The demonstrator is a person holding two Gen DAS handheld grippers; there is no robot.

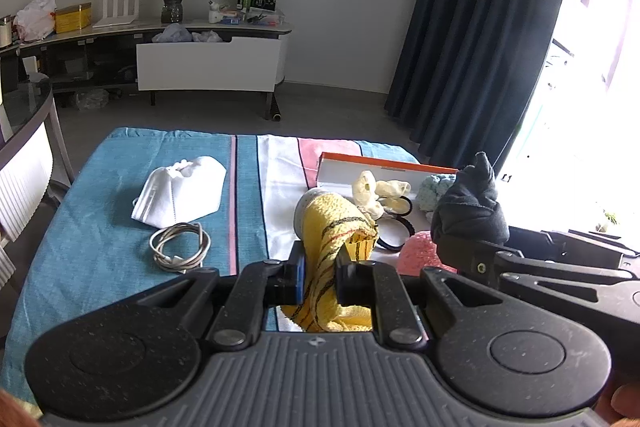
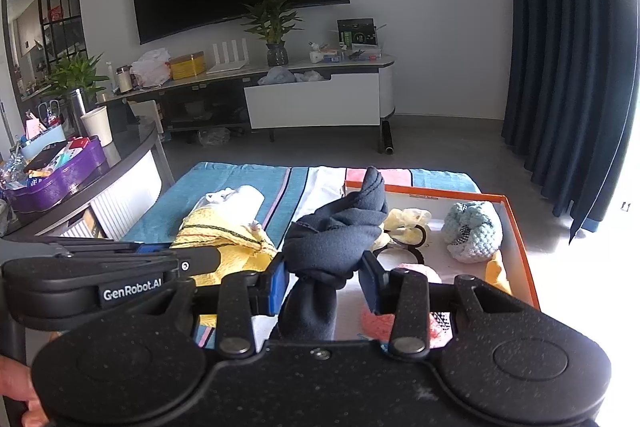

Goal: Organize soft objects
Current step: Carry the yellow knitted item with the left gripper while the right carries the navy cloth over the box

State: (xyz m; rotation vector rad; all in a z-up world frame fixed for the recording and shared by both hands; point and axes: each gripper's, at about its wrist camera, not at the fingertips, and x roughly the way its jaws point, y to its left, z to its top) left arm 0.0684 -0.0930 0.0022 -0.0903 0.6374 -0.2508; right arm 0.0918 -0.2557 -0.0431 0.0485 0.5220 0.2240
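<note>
The left hand-held gripper (image 1: 320, 267) is closed tightly on a yellow cloth (image 1: 332, 227) with dark stripes. The cloth is pinched between its fingers and hangs down over the bench (image 1: 100, 227), which is covered with a blue, white and pink striped sheet. A grey thing shows just behind the cloth, but what it is I cannot tell.

The right hand-held gripper (image 2: 322, 281) grips a dark blue knotted cloth (image 2: 340, 227) between its blue pads. This bundle is held above the left edge of a shallow box (image 2: 524, 259) with an orange rim, which sits at the right side of the bench.

Inside the box lie a light blue knitted ball (image 2: 474, 231) near the far right corner, pale yellow soft pieces (image 2: 408, 217) with black hair ties (image 1: 394, 227) in the middle, and a pink knitted thing (image 1: 416, 253) at the near side.

On the left part of the bench, a white face mask (image 1: 180, 191) lies with a coiled white cable (image 1: 180, 247) just beside it toward the near edge.
</note>
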